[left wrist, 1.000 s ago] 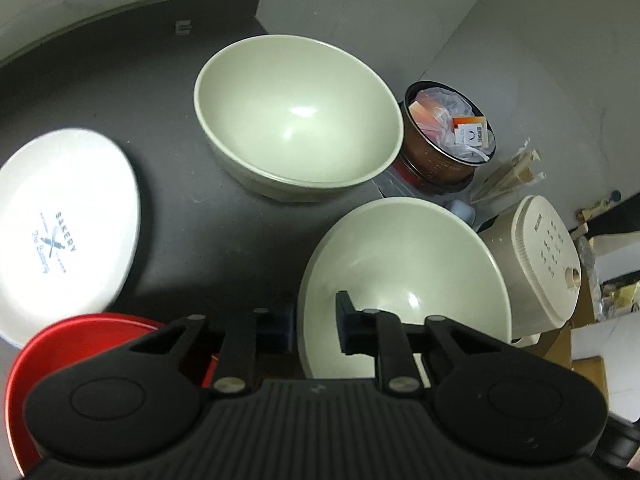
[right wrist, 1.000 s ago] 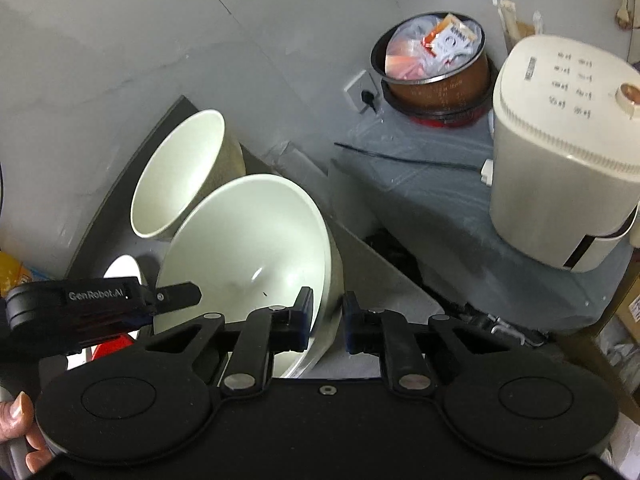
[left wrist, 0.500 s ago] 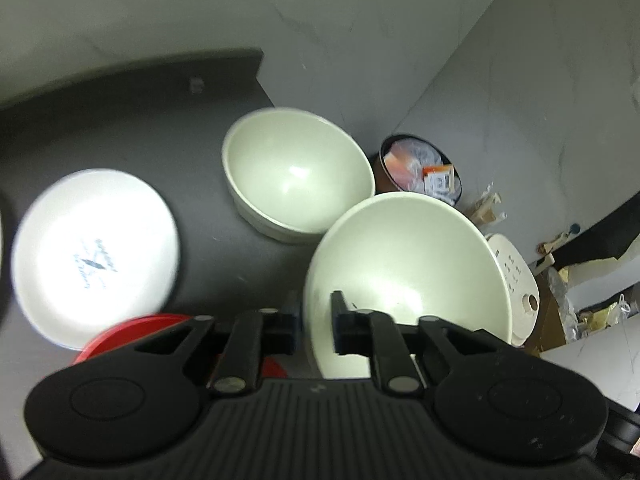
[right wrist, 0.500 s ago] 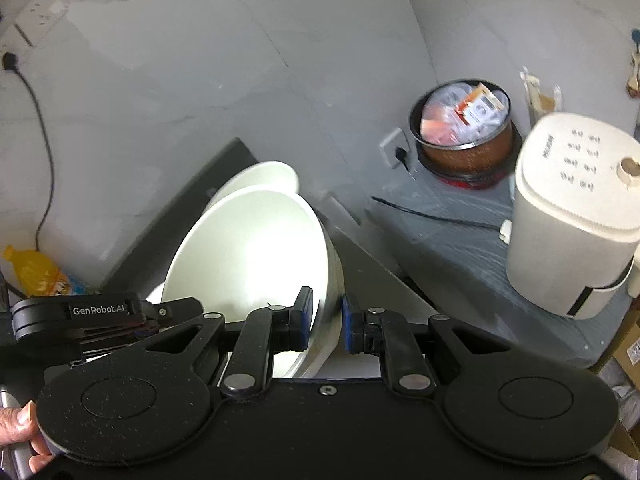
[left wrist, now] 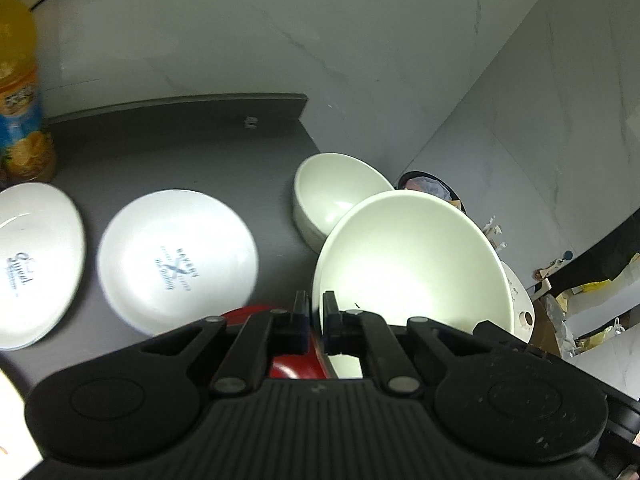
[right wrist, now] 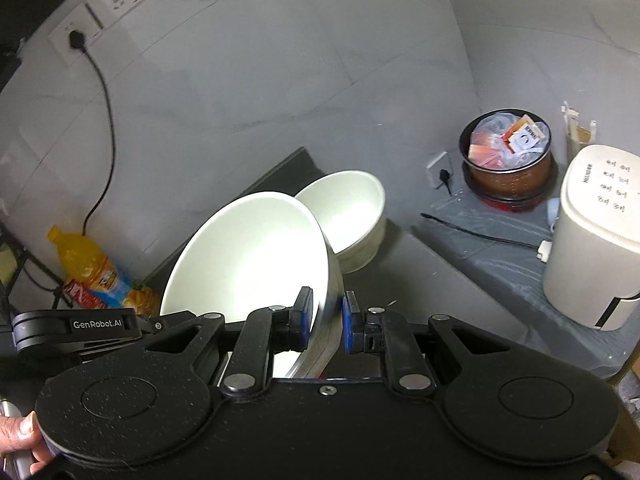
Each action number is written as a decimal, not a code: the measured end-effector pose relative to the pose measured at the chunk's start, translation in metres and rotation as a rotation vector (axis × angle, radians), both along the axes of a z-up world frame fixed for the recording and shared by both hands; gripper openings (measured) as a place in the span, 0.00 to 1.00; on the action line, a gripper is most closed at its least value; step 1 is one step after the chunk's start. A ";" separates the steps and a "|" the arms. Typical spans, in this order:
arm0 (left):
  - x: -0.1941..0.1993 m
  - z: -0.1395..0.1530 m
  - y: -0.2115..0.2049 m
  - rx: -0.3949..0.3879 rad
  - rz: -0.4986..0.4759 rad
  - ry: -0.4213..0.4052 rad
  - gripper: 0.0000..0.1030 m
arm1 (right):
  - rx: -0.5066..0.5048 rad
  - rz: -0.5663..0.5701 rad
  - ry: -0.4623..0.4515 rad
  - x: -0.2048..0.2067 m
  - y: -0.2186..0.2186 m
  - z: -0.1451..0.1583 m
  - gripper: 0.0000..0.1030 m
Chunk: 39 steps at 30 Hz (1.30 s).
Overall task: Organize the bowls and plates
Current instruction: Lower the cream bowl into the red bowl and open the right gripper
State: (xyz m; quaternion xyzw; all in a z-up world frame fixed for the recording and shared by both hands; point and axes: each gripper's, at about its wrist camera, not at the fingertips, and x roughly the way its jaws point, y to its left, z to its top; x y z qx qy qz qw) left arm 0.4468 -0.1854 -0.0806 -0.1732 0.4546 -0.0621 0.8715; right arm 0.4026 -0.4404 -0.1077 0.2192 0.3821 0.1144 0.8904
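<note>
Both grippers hold one large cream bowl (left wrist: 412, 256) by its rim, lifted off the dark table. My left gripper (left wrist: 316, 320) is shut on its left rim. My right gripper (right wrist: 325, 320) is shut on its right rim; the bowl (right wrist: 248, 256) tilts in that view. A second cream bowl (left wrist: 336, 196) stands on the table near the far right corner, also in the right wrist view (right wrist: 348, 212). Two white printed plates (left wrist: 176, 260) (left wrist: 32, 260) lie to the left. A red plate (left wrist: 288, 360) shows under the left gripper.
An orange drink bottle (left wrist: 20, 100) stands at the table's back left, also in the right wrist view (right wrist: 92, 268). Beyond the table's right edge (right wrist: 440, 280) are a brown pot of packets (right wrist: 508, 156) and a white appliance (right wrist: 596, 232). A cable hangs from a wall socket (right wrist: 76, 40).
Both grippers have risen with the large bowl off the table and pulled back. More of the table, the second white plate and the bottle have come into view.
</note>
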 end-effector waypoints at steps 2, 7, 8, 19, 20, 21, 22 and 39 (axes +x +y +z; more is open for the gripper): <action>-0.006 0.002 0.008 0.000 0.007 0.001 0.05 | 0.001 0.009 0.004 -0.005 0.009 0.001 0.15; -0.018 0.002 0.028 0.005 0.020 0.017 0.05 | -0.007 0.031 0.016 -0.016 0.028 0.000 0.15; -0.020 0.002 0.031 0.008 0.020 0.020 0.05 | -0.007 0.034 0.021 -0.018 0.030 0.000 0.15; -0.032 -0.016 0.045 0.034 0.017 0.083 0.06 | -0.024 0.062 0.064 -0.030 0.046 -0.009 0.15; -0.033 -0.019 0.045 0.040 0.019 0.092 0.06 | -0.029 0.065 0.069 -0.031 0.048 -0.011 0.15; -0.033 -0.021 0.045 0.045 0.018 0.097 0.08 | -0.032 0.068 0.074 -0.031 0.049 -0.013 0.15; -0.033 -0.024 0.044 0.051 0.018 0.102 0.08 | -0.036 0.071 0.078 -0.030 0.050 -0.014 0.15; -0.030 -0.068 0.046 0.063 0.073 0.225 0.09 | -0.073 0.112 0.155 -0.019 0.058 -0.045 0.15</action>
